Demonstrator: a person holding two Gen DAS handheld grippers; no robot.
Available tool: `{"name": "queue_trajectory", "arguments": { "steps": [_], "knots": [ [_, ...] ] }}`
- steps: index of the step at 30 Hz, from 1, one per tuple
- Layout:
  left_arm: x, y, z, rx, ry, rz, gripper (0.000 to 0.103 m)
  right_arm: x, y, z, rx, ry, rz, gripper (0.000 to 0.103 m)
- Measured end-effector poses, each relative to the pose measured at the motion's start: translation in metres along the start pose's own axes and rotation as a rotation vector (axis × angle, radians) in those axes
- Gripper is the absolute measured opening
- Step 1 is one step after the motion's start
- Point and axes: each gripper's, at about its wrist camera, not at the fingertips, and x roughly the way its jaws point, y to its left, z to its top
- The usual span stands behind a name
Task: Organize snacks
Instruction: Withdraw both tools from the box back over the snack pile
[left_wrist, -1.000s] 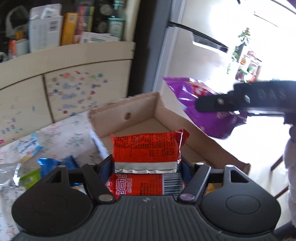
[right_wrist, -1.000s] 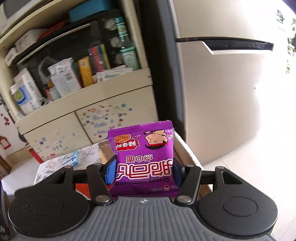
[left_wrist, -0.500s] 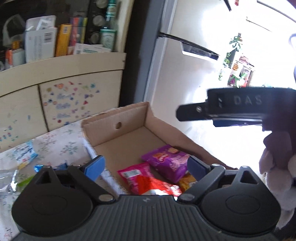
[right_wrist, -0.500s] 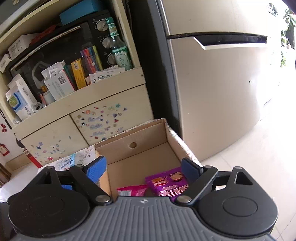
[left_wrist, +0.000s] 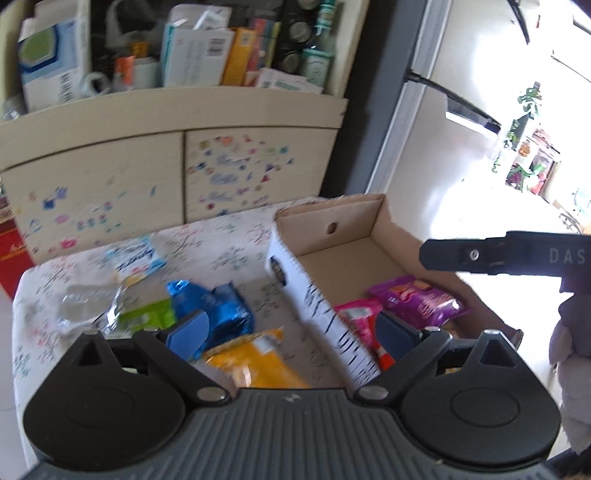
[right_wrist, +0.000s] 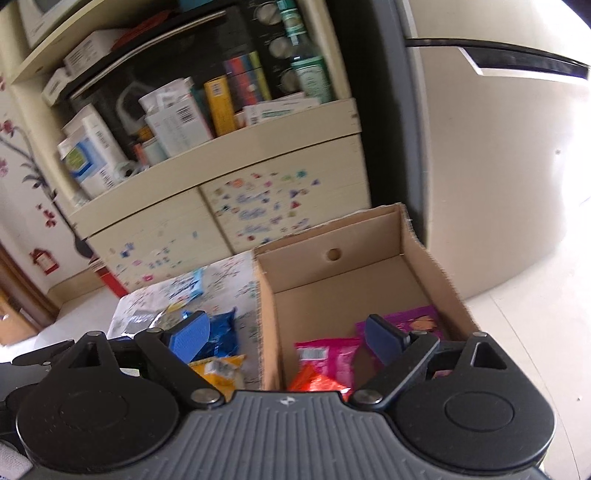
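Left wrist view
Left gripper (left_wrist: 291, 334): jaws wide, have just been opening, nothing between.
Blue packet (left_wrist: 218, 308): on table (left_wrist: 229, 240), left of cardboard box (left_wrist: 314, 295).
Yellow packet (left_wrist: 247, 363): near table's front edge.
Purple packet (left_wrist: 417, 301): inside box.

Right wrist view
Right gripper (right_wrist: 288, 338): jaws wide, have just been opening, empty.
Pink packet (right_wrist: 328, 356): inside box, near end.
Handling: packets likely light, soft, slippery film; pinch a flat sealed edge.

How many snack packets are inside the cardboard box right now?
3 visible: a purple packet nearest the box's right wall, a pink packet beside it, and an orange-red packet at the near end. The grippers may hide more.
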Motion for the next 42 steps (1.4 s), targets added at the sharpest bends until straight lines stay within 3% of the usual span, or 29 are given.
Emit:
{"name": "queue_trajectory", "arguments": {
  "steps": [13,20,25,31,36,42],
  "knots": [
    [-0.007,0.022,-0.046,-0.063,0.081,0.073,0.097,0.017,0.03,-0.009,-0.041,0.078,0.131,0.095],
    [0.006,0.02,-0.058,-0.051,0.12,0.083,0.097,0.034,0.041,-0.014,-0.025,0.16,0.2,0.095],
    [0.019,0.014,-0.061,-0.05,0.145,0.076,0.097,0.045,0.048,-0.016,-0.015,0.198,0.21,0.095],
    [0.036,0.008,-0.067,-0.03,0.175,0.126,0.097,0.061,0.056,-0.02,-0.021,0.251,0.21,0.095],
    [0.036,0.008,-0.07,-0.01,0.156,0.14,0.097,0.076,0.061,-0.024,-0.016,0.307,0.214,0.095],
    [0.025,0.026,-0.071,-0.056,0.142,0.156,0.085,0.088,0.062,-0.032,-0.016,0.35,0.171,0.095]
  ]
}}
